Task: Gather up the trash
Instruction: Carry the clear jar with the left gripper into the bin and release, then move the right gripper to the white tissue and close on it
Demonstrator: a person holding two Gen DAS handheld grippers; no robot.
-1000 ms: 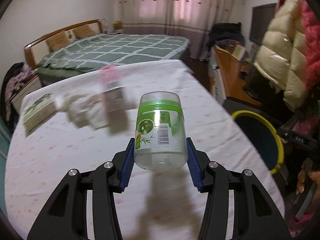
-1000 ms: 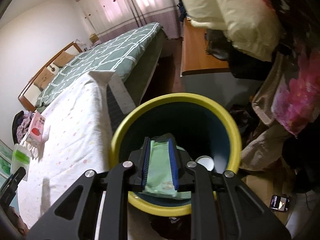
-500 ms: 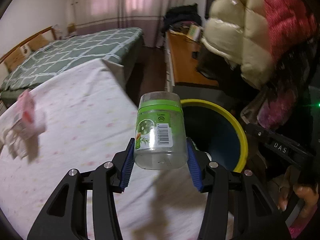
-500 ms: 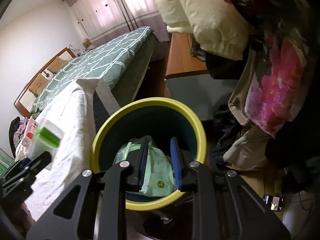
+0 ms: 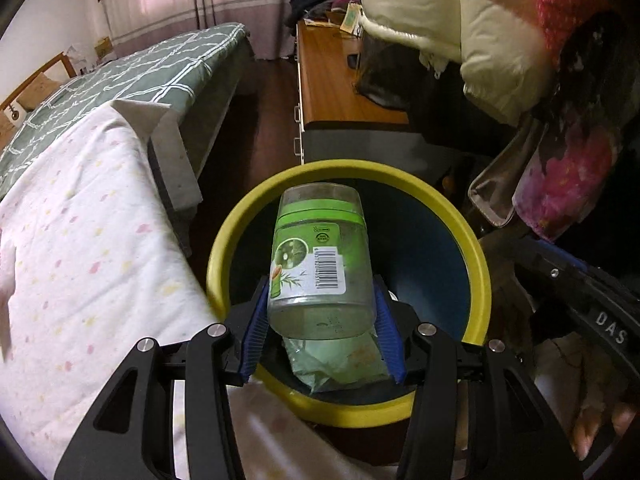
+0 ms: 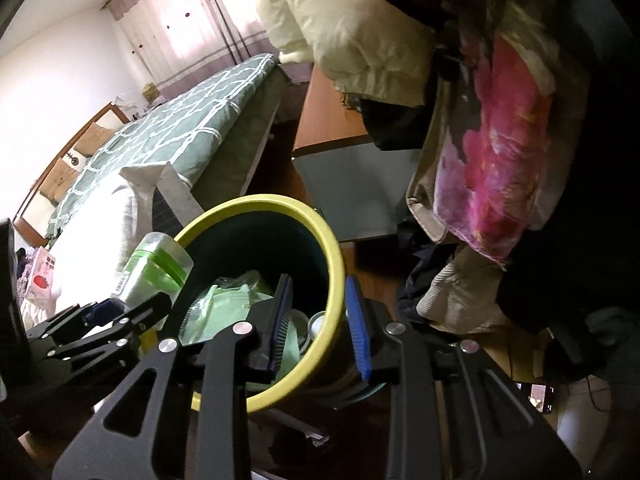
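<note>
My left gripper (image 5: 321, 330) is shut on a clear plastic jar with a green label (image 5: 320, 264) and holds it over the yellow-rimmed, dark blue bin (image 5: 478, 256). A pale green packet (image 5: 340, 364) lies inside the bin under the jar. In the right wrist view the right gripper (image 6: 320, 326) is open and empty, its fingers on either side of the bin's rim (image 6: 334, 264). The green packet (image 6: 224, 300) lies in the bin, and the jar (image 6: 156, 272) in the left gripper (image 6: 112, 312) shows at the bin's left.
A table with a white dotted cloth (image 5: 80, 248) is left of the bin. A pink carton (image 6: 40, 276) lies on it. A green bed (image 5: 132, 80), a wooden desk (image 5: 340, 92) and hanging coats (image 5: 500, 40) surround the bin.
My left gripper has swung right from the table to above the bin, still holding the jar. My right gripper has opened, dropped the green packet into the bin and shifted right across the rim.
</note>
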